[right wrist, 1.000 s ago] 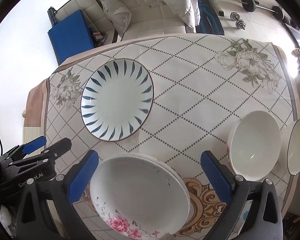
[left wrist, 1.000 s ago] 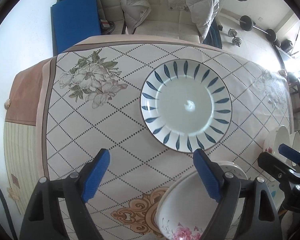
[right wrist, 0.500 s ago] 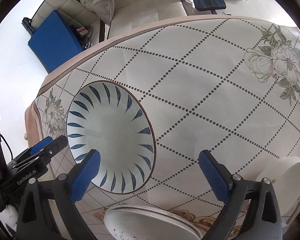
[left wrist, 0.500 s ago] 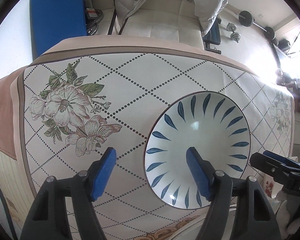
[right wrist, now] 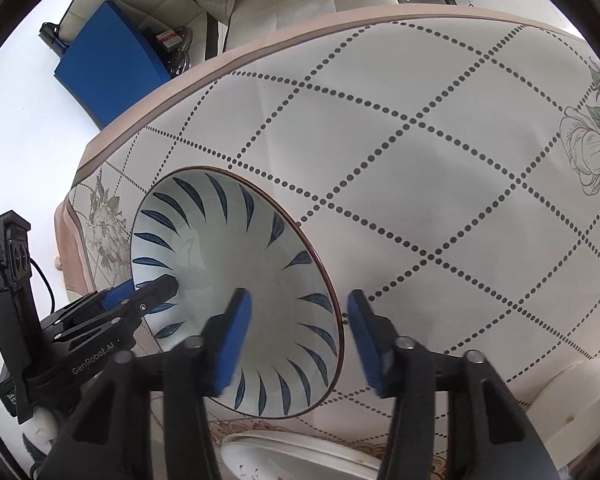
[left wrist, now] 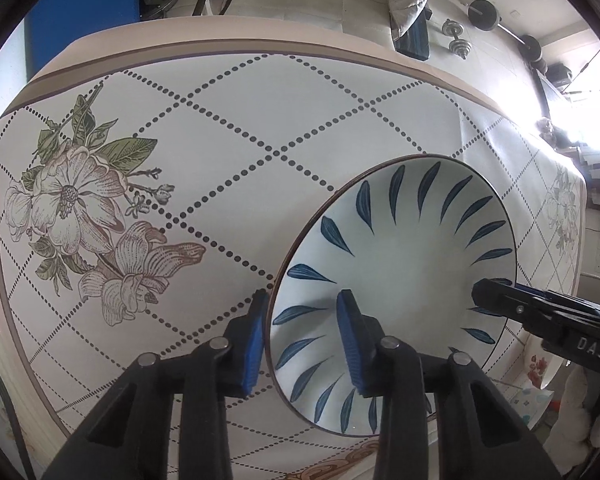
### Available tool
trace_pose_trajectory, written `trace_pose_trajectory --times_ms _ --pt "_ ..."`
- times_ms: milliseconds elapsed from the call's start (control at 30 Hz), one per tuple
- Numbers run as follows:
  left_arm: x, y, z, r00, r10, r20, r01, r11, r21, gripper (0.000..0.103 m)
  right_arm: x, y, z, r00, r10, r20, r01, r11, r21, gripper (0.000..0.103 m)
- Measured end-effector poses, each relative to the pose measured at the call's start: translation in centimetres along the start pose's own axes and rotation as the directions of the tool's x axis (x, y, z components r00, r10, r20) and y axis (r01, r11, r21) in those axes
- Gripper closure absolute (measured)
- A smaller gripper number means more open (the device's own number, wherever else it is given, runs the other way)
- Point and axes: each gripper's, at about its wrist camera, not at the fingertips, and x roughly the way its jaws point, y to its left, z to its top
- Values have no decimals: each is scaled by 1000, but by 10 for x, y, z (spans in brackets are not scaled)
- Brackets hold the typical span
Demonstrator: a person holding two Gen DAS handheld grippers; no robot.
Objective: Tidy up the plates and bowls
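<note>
My left fingers [left wrist: 302,328] had just been closing and straddled the near left rim of the blue-leaf plate [left wrist: 404,264], one inside, one outside; whether they pressed it I could not tell. My right fingers [right wrist: 296,330], also just closing, straddled its opposite rim, a gap showing. The plate sat on the bench [left wrist: 260,120].

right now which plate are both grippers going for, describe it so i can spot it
On the table, covered by a cloth of dotted diamonds and printed flowers, find the one plate lying out on the diamond part. It is pale with dark blue leaf strokes fanning round its rim and a thin brown edge, straddled on opposite sides by the left gripper and right gripper; the white dishes nearby carry pink flowers instead.
</note>
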Motion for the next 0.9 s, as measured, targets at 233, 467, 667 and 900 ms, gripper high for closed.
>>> trace_pose_trajectory --times_ms 233,467,667,900 --pt "-8 2 -5 999 23 44 -23 1000 12 84 2 -6 -2 999 -35 0 35 999 -5 84" --pt "-19 8 -14 995 53 80 -54 998 15 88 -3 -10 -7 1000 -26 11 26 1000 -16 88" --pt "-32 6 -27 994 58 90 -61 998 24 88 -7 -13 -11 1000 -17 21 17 1000 -15 89" --pt "-40 -1 -40 994 49 101 -52 998 30 88 -18 -17 -18 999 -16 36 16 1000 -17 89"
